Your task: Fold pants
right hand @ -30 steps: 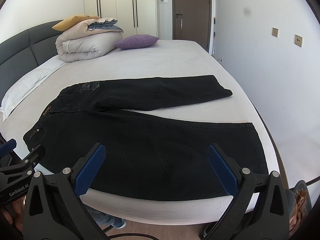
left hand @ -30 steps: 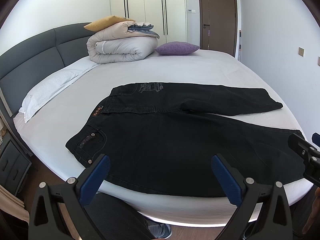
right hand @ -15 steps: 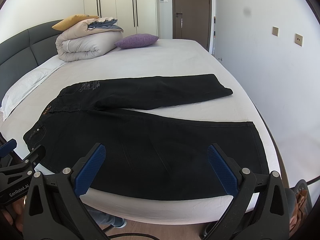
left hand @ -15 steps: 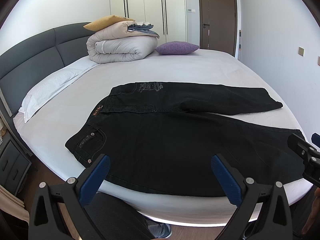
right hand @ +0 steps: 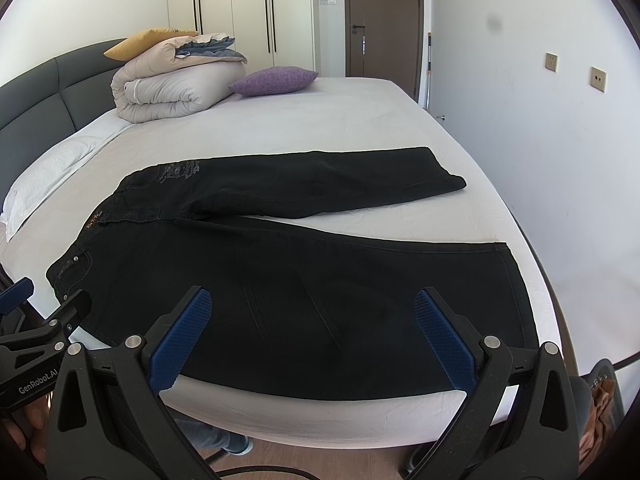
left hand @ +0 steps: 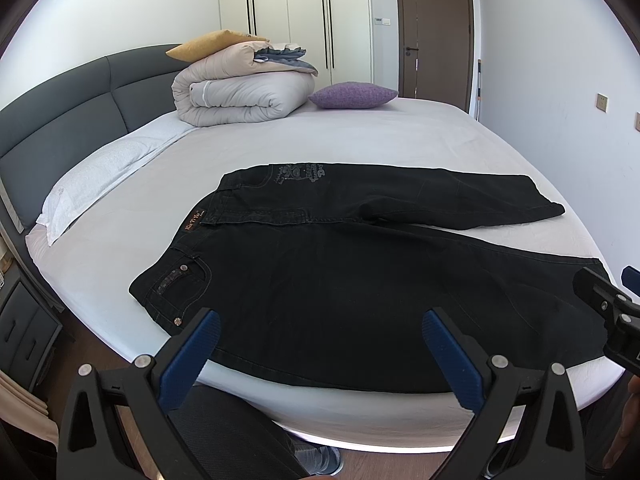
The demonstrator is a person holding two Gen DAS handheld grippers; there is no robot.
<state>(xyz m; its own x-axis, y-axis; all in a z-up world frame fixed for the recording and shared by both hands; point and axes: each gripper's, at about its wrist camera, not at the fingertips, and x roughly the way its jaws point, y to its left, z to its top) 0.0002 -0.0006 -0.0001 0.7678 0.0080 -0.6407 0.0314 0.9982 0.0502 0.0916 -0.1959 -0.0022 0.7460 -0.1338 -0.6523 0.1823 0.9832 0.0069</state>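
Black pants (left hand: 340,280) lie flat on the white bed (left hand: 360,144), waist to the left, both legs spread apart to the right; they also show in the right wrist view (right hand: 300,280). My left gripper (left hand: 320,344) is open and empty, held over the near edge of the pants by the waist half. My right gripper (right hand: 312,328) is open and empty, over the near leg. Each gripper shows at the edge of the other's view: the right one (left hand: 608,312) and the left one (right hand: 44,320).
A rolled duvet (left hand: 240,88) with a yellow pillow, and a purple cushion (left hand: 352,94), lie at the head of the bed. A grey headboard (left hand: 60,128) is at left, a nightstand (left hand: 24,336) lower left. The wall (right hand: 560,160) runs close on the right.
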